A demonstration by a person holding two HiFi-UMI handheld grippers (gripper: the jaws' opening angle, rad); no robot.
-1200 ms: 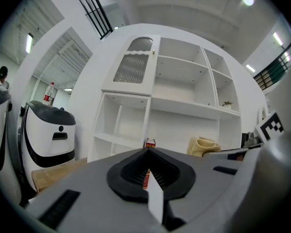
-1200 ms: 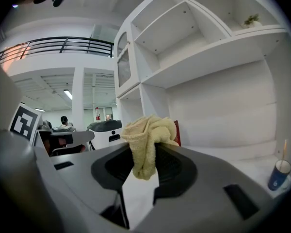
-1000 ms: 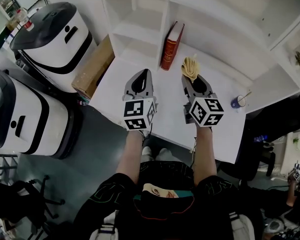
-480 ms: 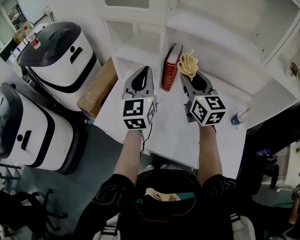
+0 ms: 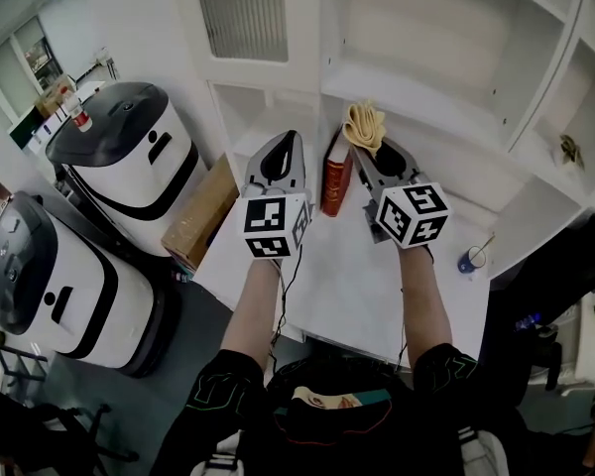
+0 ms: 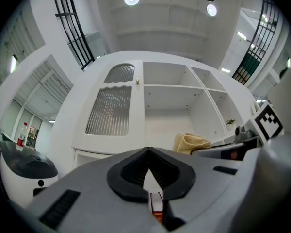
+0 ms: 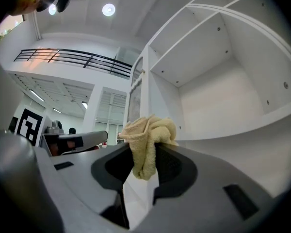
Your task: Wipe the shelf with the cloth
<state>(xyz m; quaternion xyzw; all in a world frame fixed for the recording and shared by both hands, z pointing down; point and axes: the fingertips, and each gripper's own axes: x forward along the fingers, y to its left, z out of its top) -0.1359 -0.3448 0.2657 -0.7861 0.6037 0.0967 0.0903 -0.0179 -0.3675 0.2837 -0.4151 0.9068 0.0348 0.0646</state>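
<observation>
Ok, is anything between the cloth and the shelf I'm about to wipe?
Nothing visible. The cloth, pinched in the right gripper, faces a bare shelf. The red book stands on the desktop, lower and to its left, off that path.

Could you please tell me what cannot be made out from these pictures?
- Whether the cloth in the right gripper touches the shelf: the cloth's own bunched folds cover the spot in the right gripper view and the head view.
- The red book title: too small in the head view, and the left gripper hides most of it in its own view.
- The small item in the right-hand compartment: too small in the head view.
</observation>
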